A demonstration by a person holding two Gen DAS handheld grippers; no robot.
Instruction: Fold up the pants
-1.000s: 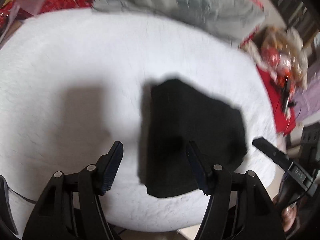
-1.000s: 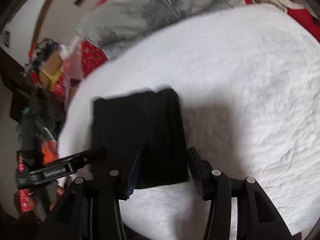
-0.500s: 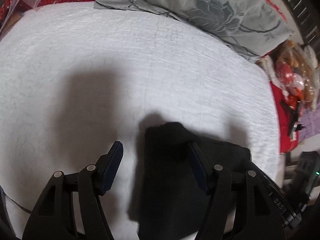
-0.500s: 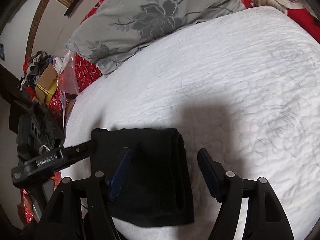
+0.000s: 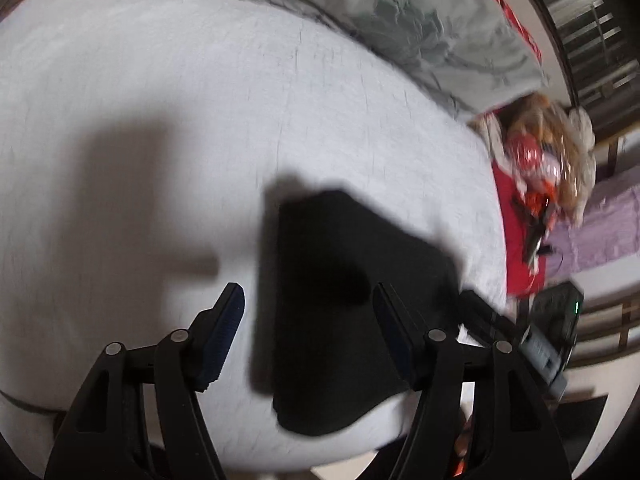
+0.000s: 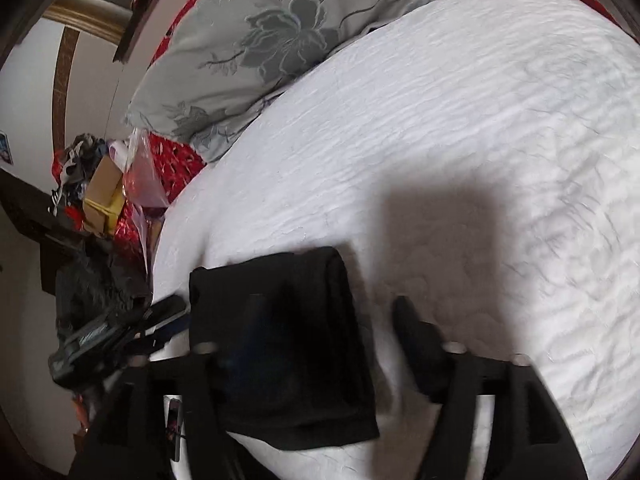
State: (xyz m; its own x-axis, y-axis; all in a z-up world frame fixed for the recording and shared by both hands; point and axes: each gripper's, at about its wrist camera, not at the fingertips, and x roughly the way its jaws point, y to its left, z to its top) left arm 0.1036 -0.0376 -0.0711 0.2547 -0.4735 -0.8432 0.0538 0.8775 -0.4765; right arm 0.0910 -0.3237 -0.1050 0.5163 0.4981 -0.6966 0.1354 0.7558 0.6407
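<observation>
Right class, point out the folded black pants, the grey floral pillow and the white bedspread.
folded black pants (image 6: 288, 344), right wrist view, middle of top layer
grey floral pillow (image 6: 280, 40), right wrist view, flower print
white bedspread (image 5: 200, 100), left wrist view, bare quilting

Two close, downward-tilted wrist views from opposite sides, sharing folded pants (image 5: 352, 304) (image 6: 288, 344).

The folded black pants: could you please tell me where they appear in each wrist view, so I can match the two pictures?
Left wrist view: the folded black pants lie lower centre on the white bedspread, right of the gap between the fingers.
Right wrist view: the folded black pants lie lower left of centre, near the bed's edge.
Shared landmark: the grey floral pillow at the top.
</observation>
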